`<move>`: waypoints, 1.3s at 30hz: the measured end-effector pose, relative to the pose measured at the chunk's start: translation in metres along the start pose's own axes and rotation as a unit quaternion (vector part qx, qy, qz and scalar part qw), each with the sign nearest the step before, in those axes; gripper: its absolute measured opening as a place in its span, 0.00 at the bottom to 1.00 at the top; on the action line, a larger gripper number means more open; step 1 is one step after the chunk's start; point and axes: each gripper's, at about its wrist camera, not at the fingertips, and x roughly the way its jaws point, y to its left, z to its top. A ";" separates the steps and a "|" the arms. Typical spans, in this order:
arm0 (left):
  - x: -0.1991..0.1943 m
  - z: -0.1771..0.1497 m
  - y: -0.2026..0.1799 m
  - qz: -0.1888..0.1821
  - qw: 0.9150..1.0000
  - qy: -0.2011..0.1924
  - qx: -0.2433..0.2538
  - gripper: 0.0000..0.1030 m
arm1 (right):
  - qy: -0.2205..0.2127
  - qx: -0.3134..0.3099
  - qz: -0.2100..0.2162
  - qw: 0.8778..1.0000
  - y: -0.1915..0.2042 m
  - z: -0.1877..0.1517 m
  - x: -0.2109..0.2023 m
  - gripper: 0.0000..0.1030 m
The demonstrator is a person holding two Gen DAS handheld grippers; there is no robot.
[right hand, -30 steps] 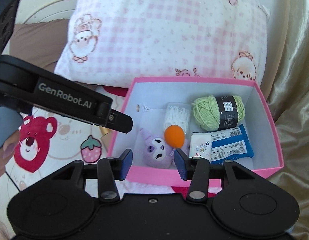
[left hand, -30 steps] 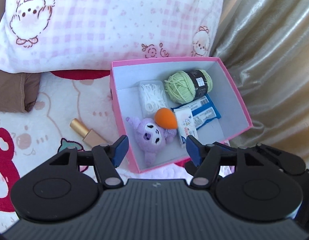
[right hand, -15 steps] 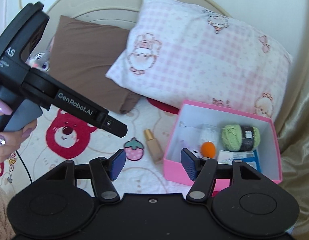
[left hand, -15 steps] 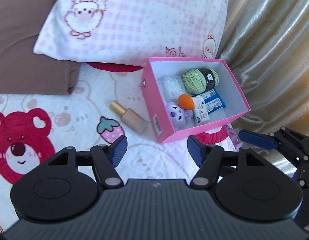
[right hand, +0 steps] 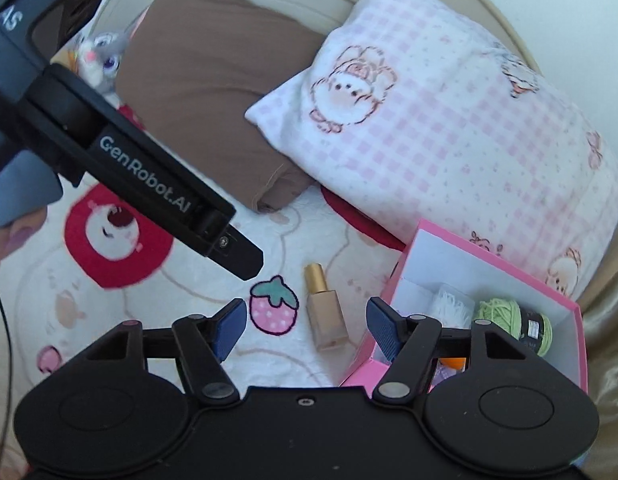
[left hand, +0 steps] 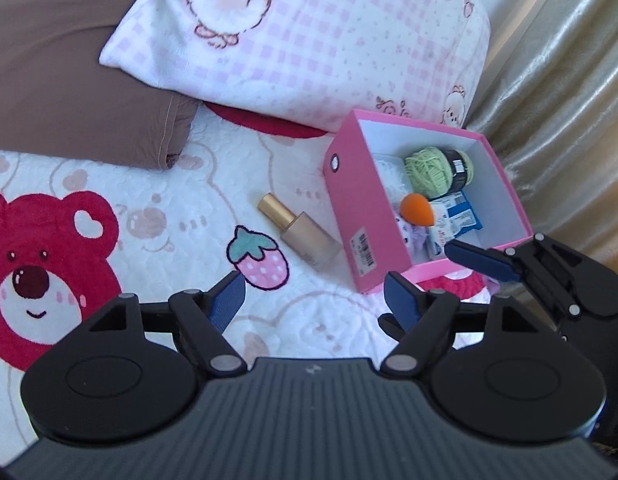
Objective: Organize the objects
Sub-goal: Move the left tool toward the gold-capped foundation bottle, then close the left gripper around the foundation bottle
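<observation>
Nearest in each wrist view stand the tools. The left gripper (left hand: 314,300) has its blue pads apart and widening, with only blanket between them; the right gripper (right hand: 303,322) likewise has its jaws parting with nothing gripped, the strawberry motif (right hand: 273,311) and the bottle showing in the gap. In the right wrist view the left tool's black arm crosses the upper left, printed "GenRobot.AI" in white, with the letters "AS" on its body above; a hand (right hand: 9,224) holds its grey-blue grip.

Beyond the pads, the foundation bottle (left hand: 300,233), gold-capped with a beige body, lies flat on the white bear-print blanket (left hand: 149,216), just left of the pink box (left hand: 357,216) and perhaps touching its wall. That wall bears a barcode sticker (left hand: 364,253), its print too small to read.

Inside the box lie an orange makeup sponge (left hand: 418,209), a purple plush (left hand: 413,236), a blue-and-white packet (left hand: 461,216) with illegible print, a green yarn ball (left hand: 429,172) with a black label, and a clear case of white pieces (right hand: 449,306).

Farthest, a pink checked pillow (left hand: 309,40) and a brown pillow (left hand: 69,80) lie behind, with a grey plush rabbit (right hand: 103,54) at far left.
</observation>
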 end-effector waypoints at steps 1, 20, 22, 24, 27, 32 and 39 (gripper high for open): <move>0.006 0.000 0.005 -0.004 1.000 0.000 -0.005 0.73 | 0.005 -0.014 -0.007 1.000 0.005 0.000 0.007 0.69; 0.150 0.010 0.084 -0.171 0.969 0.010 -0.178 0.39 | 0.111 -0.109 -0.032 0.987 0.023 0.006 0.146 0.60; 0.161 0.008 0.086 -0.182 0.965 0.010 -0.191 0.36 | 0.131 -0.116 -0.031 0.984 0.023 0.008 0.157 0.56; 0.170 0.005 0.088 -0.184 0.962 0.012 -0.201 0.34 | 0.150 -0.128 -0.032 0.980 0.024 0.009 0.166 0.54; 0.179 -0.001 0.095 -0.183 0.957 0.010 -0.225 0.28 | 0.169 -0.132 -0.041 0.976 0.022 0.005 0.173 0.52; 0.184 -0.004 0.099 -0.187 0.956 0.000 -0.226 0.28 | 0.196 -0.116 -0.050 0.972 0.018 -0.001 0.184 0.49; 0.192 -0.008 0.109 -0.184 0.948 0.030 -0.258 0.28 | 0.210 -0.089 -0.052 0.972 0.019 -0.005 0.195 0.51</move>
